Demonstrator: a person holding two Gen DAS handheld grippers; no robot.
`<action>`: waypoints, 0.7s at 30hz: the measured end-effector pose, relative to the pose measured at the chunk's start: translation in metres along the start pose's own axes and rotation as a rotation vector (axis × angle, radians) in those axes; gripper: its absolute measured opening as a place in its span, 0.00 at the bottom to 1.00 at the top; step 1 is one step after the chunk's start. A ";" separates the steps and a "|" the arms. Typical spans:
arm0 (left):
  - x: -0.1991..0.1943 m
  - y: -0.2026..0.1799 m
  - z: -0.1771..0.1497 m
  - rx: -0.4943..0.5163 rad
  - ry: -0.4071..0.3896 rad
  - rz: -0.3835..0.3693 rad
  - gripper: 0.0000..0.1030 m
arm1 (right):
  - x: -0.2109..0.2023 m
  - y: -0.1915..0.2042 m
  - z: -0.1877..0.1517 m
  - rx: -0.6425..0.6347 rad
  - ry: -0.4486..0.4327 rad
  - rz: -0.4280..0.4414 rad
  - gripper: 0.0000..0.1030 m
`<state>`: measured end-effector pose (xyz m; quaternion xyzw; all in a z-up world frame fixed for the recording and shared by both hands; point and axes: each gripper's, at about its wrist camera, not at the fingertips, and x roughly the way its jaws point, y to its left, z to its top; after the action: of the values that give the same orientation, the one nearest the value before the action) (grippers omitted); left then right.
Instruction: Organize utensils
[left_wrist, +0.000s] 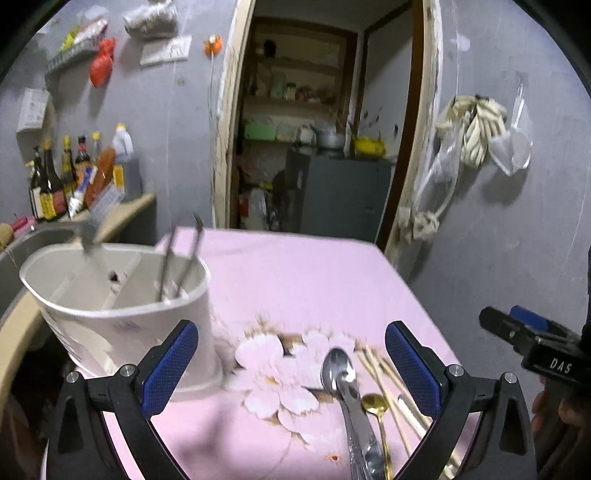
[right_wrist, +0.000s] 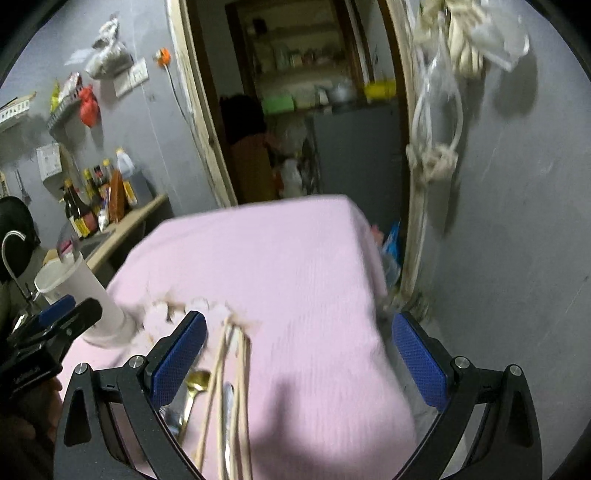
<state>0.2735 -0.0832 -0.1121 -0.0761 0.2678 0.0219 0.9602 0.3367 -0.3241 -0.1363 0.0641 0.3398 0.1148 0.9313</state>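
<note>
A white utensil holder (left_wrist: 122, 310) stands on the pink tablecloth at the left, with metal utensils (left_wrist: 181, 258) standing in it; it also shows in the right wrist view (right_wrist: 92, 295). A large silver spoon (left_wrist: 343, 387), a small gold spoon (left_wrist: 375, 406) and several wooden chopsticks (left_wrist: 384, 384) lie loose on the cloth. My left gripper (left_wrist: 291, 365) is open and empty, above the spoons. My right gripper (right_wrist: 299, 362) is open and empty, above the chopsticks (right_wrist: 232, 369) and the gold spoon (right_wrist: 195, 384). It also shows at the right edge of the left wrist view (left_wrist: 524, 336).
The table with its pink flowered cloth (left_wrist: 295, 280) ends at a doorway (left_wrist: 314, 147) behind and a grey wall (left_wrist: 509, 240) at the right. A counter with sauce bottles (left_wrist: 70, 173) and a sink (left_wrist: 33, 243) lies to the left.
</note>
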 end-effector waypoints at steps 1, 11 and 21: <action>0.008 0.001 -0.003 -0.004 0.020 0.001 0.99 | 0.007 -0.002 -0.006 0.005 0.017 0.007 0.96; 0.064 0.004 -0.017 -0.015 0.176 -0.046 0.99 | 0.056 0.005 -0.036 -0.031 0.158 0.104 0.59; 0.100 0.001 -0.028 0.001 0.297 -0.154 0.61 | 0.077 0.025 -0.033 -0.072 0.209 0.216 0.27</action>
<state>0.3444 -0.0862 -0.1875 -0.0983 0.4000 -0.0634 0.9090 0.3685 -0.2791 -0.2045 0.0546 0.4215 0.2324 0.8748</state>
